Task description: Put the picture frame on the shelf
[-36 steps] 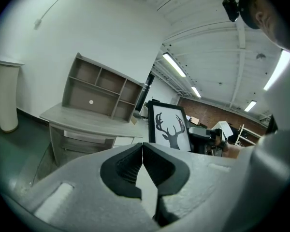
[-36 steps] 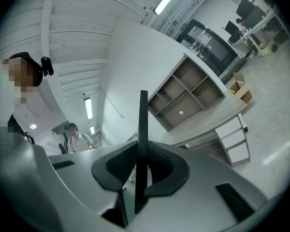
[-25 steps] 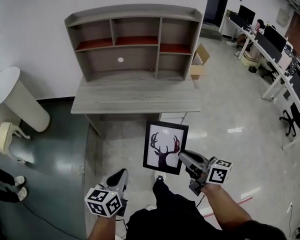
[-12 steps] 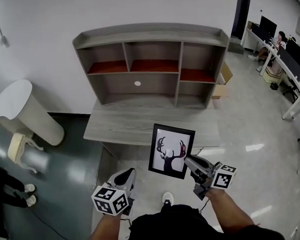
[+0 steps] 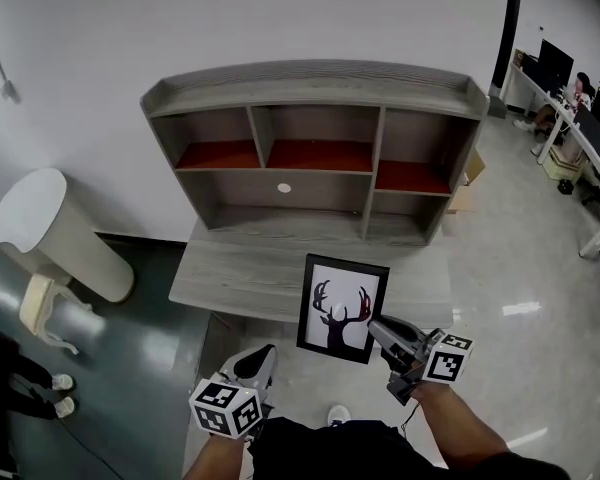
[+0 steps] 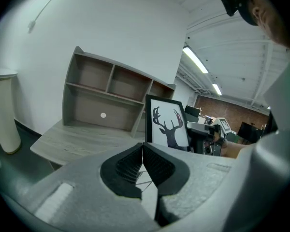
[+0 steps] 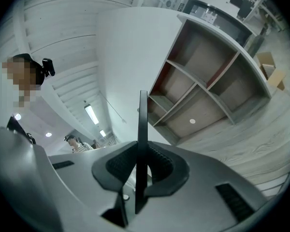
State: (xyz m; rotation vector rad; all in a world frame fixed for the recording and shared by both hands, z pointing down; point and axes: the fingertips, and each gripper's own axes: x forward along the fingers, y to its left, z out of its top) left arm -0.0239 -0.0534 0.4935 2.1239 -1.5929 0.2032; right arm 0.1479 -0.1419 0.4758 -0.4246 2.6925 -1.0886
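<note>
The picture frame is pinched by its right edge in the right tongs and held upright in the air just short of the tabletop, presumably ready for standing on the shelf. The left tongs are pressed together, empty.

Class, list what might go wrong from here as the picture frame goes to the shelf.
The right gripper alone pinches the picture frame by one edge, so it may swing or slip; the left gripper is shut and empty. The frame could knock the desk edge before the shelf.
</note>
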